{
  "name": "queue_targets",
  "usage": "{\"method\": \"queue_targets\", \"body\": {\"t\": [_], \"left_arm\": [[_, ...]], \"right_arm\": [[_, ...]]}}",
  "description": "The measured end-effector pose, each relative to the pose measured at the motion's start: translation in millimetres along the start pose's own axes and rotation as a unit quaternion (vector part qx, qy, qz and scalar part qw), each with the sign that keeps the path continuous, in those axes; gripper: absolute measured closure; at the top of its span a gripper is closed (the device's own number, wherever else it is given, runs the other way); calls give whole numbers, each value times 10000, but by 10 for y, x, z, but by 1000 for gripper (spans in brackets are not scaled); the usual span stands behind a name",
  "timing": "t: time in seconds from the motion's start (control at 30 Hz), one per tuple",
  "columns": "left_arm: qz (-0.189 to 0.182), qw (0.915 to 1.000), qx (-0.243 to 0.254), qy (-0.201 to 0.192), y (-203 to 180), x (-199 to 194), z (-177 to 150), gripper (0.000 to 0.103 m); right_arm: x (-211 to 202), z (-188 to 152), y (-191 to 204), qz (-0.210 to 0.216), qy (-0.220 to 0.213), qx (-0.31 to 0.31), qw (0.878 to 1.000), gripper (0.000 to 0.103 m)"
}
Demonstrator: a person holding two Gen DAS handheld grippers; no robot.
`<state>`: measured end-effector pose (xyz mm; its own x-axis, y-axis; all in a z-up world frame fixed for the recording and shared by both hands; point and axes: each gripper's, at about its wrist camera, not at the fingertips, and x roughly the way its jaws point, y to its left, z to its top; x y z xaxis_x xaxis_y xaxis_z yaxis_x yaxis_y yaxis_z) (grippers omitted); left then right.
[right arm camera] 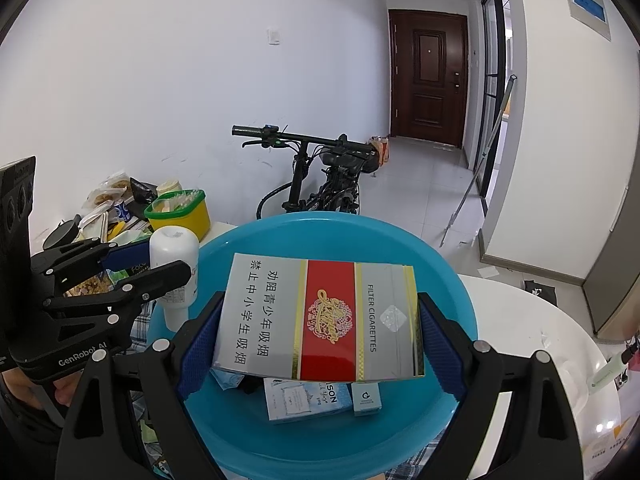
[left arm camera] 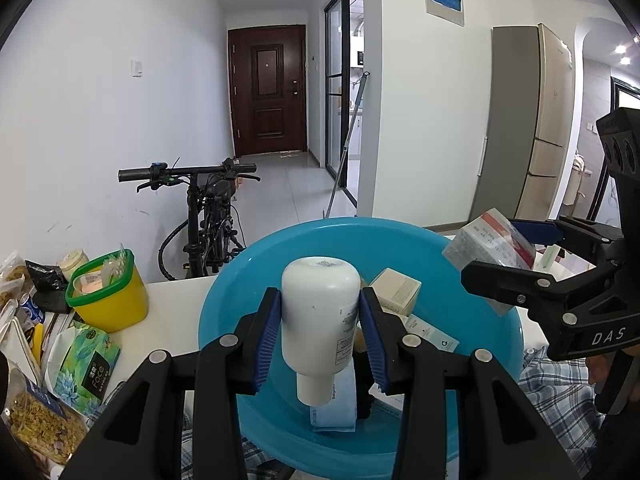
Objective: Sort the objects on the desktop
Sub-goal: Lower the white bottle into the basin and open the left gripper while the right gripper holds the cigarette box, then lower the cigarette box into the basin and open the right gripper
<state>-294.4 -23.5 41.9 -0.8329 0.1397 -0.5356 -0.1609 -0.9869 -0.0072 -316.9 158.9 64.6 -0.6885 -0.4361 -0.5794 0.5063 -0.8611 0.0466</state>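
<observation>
My left gripper point(left arm camera: 320, 332) is shut on a white bottle point(left arm camera: 320, 320), held cap-down over the blue basin point(left arm camera: 224, 320). My right gripper point(right arm camera: 320, 344) is shut on a silver and red cigarette carton point(right arm camera: 320, 316), held flat above the same basin point(right arm camera: 452, 280). In the left wrist view the right gripper point(left arm camera: 516, 248) shows at the right with the carton point(left arm camera: 488, 244). In the right wrist view the left gripper point(right arm camera: 144, 260) and bottle point(right arm camera: 176, 268) show at the left. Small boxes point(left arm camera: 396, 290) and blue packets point(right arm camera: 296, 400) lie inside the basin.
A yellow tub with a green rim point(left arm camera: 108, 288) stands left of the basin on the white table point(left arm camera: 172, 320). Snack bags point(left arm camera: 40, 408) and a tissue pack point(left arm camera: 84, 364) crowd the left edge. A plaid cloth point(left arm camera: 556, 384) lies under the basin. A bicycle point(left arm camera: 208, 216) stands behind the table.
</observation>
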Motion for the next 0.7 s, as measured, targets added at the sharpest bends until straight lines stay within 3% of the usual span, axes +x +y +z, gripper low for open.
{"method": "queue_targets", "body": {"t": [0.47, 0.5, 0.53, 0.57, 0.6, 0.7], "left_arm": [[-16, 10000, 23, 48, -8, 26, -27, 61], [-1, 10000, 40, 40, -13, 26, -33, 52], [63, 10000, 37, 37, -11, 27, -35, 21], [168, 9999, 19, -3, -10, 20, -30, 6], [289, 9995, 11, -137, -6, -8, -32, 0], [342, 9991, 33, -249, 16, -66, -25, 0]], "right_arm": [[-22, 11, -20, -16, -19, 37, 10000, 14], [-25, 12, -22, -16, -27, 43, 10000, 14], [-25, 14, -23, -10, -29, 43, 10000, 14], [-24, 16, -24, -12, -30, 36, 10000, 14], [-25, 17, -19, -17, -30, 22, 10000, 14], [-21, 19, -23, -16, -30, 24, 10000, 14]]}}
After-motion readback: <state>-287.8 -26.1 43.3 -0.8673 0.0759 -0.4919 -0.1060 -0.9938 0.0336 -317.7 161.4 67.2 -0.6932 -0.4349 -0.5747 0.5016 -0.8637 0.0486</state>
